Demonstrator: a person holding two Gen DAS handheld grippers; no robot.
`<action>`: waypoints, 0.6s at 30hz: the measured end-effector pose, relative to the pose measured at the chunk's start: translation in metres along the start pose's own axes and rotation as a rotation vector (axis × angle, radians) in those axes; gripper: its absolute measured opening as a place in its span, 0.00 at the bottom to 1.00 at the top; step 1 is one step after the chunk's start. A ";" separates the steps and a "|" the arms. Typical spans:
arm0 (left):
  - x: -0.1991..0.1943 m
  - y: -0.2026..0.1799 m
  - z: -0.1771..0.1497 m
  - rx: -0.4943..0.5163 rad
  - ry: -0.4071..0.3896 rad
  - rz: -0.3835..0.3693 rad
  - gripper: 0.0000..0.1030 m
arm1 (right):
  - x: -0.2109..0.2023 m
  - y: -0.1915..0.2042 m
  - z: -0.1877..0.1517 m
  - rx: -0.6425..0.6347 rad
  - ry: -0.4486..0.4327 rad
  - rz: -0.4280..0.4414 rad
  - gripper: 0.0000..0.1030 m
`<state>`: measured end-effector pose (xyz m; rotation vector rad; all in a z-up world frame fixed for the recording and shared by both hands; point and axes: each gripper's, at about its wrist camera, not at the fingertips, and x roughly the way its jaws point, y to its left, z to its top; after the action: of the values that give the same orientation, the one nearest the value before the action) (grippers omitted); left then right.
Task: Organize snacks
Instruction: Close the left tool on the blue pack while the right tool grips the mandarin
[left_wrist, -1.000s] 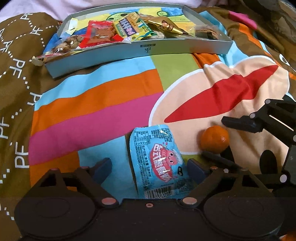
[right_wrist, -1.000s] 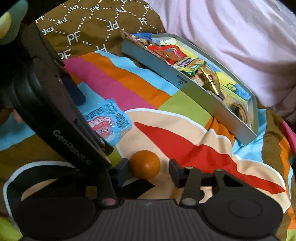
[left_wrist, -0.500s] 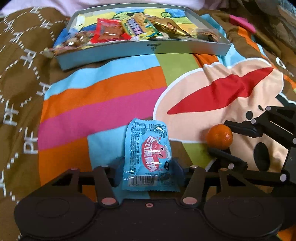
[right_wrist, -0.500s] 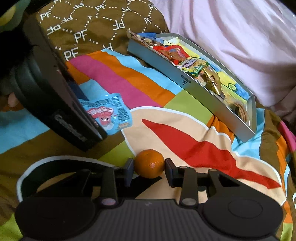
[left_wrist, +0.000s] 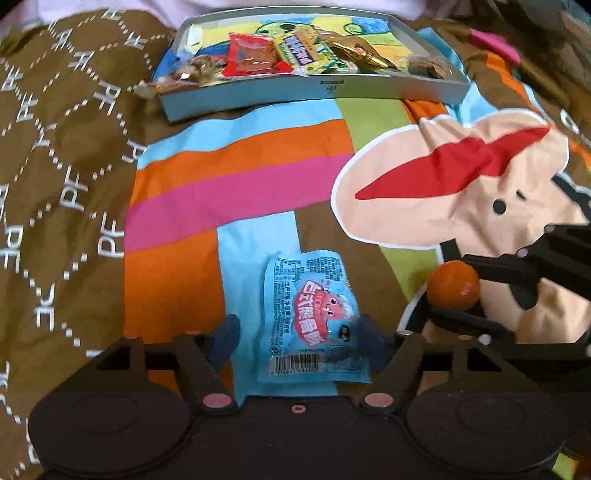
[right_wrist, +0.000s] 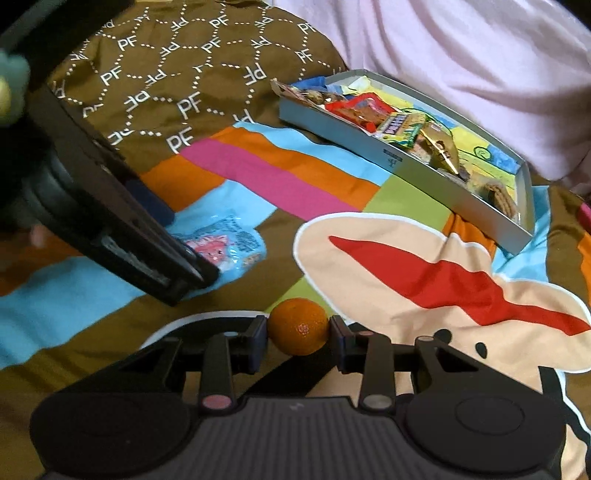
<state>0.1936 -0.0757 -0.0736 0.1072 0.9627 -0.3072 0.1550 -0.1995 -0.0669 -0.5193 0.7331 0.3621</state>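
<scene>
Between me and the grey box (left_wrist: 314, 92) the striped bedspread (left_wrist: 240, 173) lies bare, so I have an open lane straight to its near wall. That raised wall blocks a low approach. Inside, packets crowd the left and middle. My right gripper (right_wrist: 298, 332) and left gripper (left_wrist: 299, 332) sit close together, leaving little room between them.

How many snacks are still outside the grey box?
2. The blue packet lies on the blanket between the left claw's fingers. The orange is clamped in the right claw. Others may be hidden outside the views.
</scene>
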 end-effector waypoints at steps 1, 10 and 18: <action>0.001 0.000 0.000 0.006 -0.003 0.000 0.75 | 0.000 0.001 0.000 -0.003 0.001 0.000 0.39; 0.013 -0.007 0.003 0.052 0.016 -0.005 0.84 | 0.011 -0.004 -0.001 0.018 0.018 0.003 0.39; 0.017 -0.001 0.008 0.000 0.041 -0.040 0.62 | 0.019 -0.005 -0.003 0.032 0.023 0.016 0.39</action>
<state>0.2088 -0.0821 -0.0828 0.0950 1.0064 -0.3431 0.1694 -0.2025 -0.0806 -0.4885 0.7643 0.3595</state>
